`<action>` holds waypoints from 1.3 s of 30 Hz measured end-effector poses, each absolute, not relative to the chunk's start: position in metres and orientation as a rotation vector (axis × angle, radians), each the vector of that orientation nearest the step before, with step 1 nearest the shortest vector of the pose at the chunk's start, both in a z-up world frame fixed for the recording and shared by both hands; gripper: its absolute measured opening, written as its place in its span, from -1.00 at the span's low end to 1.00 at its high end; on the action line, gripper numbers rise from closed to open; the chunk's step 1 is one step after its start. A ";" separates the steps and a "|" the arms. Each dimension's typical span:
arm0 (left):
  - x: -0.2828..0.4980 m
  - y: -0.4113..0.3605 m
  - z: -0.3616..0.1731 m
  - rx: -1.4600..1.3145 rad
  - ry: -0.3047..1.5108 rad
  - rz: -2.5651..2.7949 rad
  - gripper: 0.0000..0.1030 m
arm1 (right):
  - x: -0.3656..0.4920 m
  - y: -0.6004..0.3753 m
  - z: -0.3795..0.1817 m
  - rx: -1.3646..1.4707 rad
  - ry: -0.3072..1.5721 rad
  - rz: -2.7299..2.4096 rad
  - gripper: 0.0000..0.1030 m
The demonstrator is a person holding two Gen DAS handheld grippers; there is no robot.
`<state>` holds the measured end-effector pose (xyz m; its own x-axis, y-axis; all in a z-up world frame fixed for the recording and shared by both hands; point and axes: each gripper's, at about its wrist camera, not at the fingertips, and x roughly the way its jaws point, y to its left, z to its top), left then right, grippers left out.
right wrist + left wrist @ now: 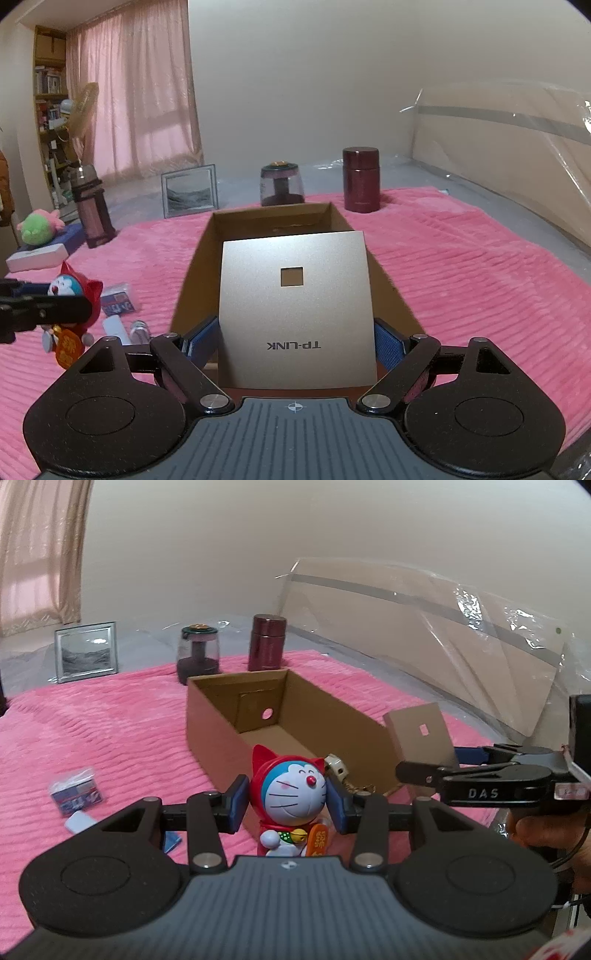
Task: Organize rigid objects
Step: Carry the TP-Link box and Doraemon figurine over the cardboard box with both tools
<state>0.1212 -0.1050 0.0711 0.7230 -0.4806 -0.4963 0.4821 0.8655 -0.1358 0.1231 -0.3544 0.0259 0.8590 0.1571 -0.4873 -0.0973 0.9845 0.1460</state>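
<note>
Both jaws loaded rn, left gripper point(287, 805) clamping the Doraemon figure point(291, 790) beside the cardboard box point(199, 280), right gripper point(297, 341) pinching the TP-Link panel point(295, 306) over it, w/ that smooth plate prob slipping if tilted

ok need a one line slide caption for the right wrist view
Right tongs hold a gold TP-LINK panel over the open cardboard box on a pink blanket.

Ribbed pink blanket point(461, 258), brown cardboard box point(218, 738)
</note>
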 end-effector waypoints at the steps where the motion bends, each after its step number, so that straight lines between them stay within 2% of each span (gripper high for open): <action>1: 0.124 -0.108 0.071 0.004 0.548 -0.537 -0.24 | 0.124 -0.357 0.026 0.117 0.523 0.133 0.61; 21: 0.185 -0.150 0.073 0.104 0.581 -0.623 -0.24 | 0.178 -0.374 0.028 0.048 0.555 0.189 0.61; 32: 0.280 -0.172 0.078 0.174 0.614 -0.625 -0.24 | 0.276 -0.377 0.043 -0.047 0.646 0.278 0.61; 39: 0.340 -0.189 0.059 0.248 0.658 -0.614 -0.24 | 0.343 -0.368 0.020 -0.132 0.758 0.311 0.61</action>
<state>0.3401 -0.1885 0.0589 0.6233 -0.4528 -0.6375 0.6045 0.7962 0.0255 0.3429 -0.3682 0.0202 0.6833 0.2295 -0.6931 -0.3241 0.9460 -0.0062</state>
